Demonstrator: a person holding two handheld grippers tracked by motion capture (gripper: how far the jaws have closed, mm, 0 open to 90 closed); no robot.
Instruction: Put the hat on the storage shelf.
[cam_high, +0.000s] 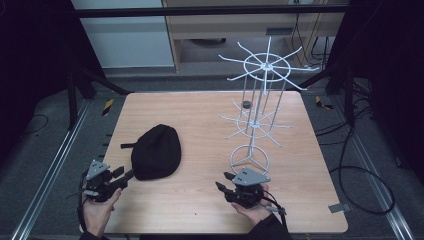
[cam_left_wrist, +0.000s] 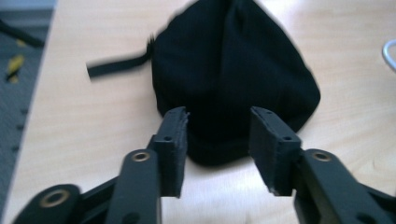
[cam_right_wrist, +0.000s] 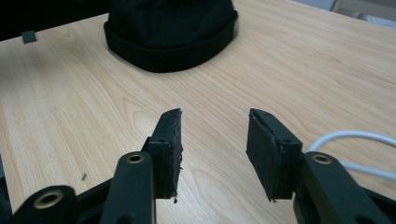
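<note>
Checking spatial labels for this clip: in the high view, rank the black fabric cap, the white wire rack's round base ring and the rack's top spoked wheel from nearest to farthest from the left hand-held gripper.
1. Black fabric cap, just right of the left hand-held gripper.
2. White wire rack's round base ring, across the table to the right.
3. Rack's top spoked wheel, far back right.

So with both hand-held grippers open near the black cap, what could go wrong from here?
The left hand-held gripper has open jaws around the edge of the black cap; closing there may pinch only a thin fold of soft fabric, which could slip out.

The white wire rack stands tall on a small ring base close to the right hand-held gripper; a careless swing might tip it.

The cap's strap could snag on the rack's arms.
</note>
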